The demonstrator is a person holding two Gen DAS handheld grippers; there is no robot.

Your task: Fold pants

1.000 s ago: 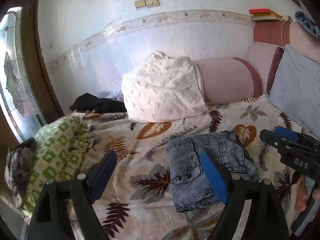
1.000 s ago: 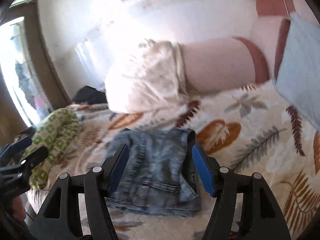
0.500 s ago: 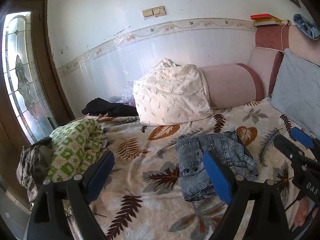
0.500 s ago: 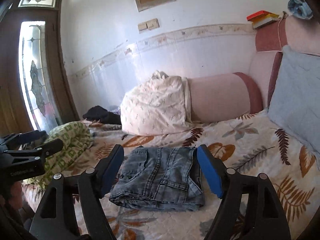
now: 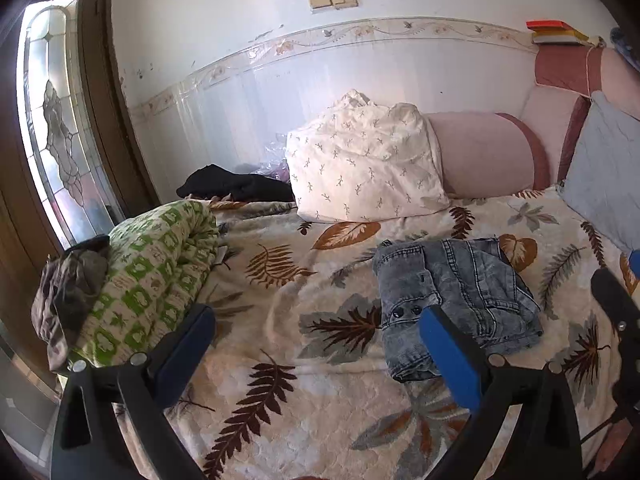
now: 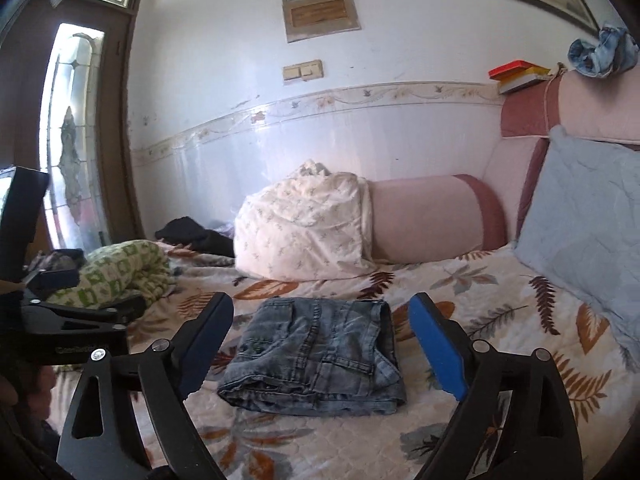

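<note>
left gripper [image 5: 316, 340]: jaws just opened wide, holding nothing.
right gripper [image 6: 320, 338]: same, empty.
pants [image 6: 316, 350]: folded, mid bed [image 6: 500, 320], near front edge.
you: back off w/o snagging denim.

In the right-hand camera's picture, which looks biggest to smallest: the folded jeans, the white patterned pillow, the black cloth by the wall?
1. White patterned pillow and folded jeans: look alike, and the jeans lie nearer, so unsure.
2. Black cloth, clearly smallest, though farthest away.

Daylight enters by the stained-glass window [image 5: 52, 128] at left; the tiled wall [image 6: 320, 152] glares; fisheye edges bend and darken.
</note>
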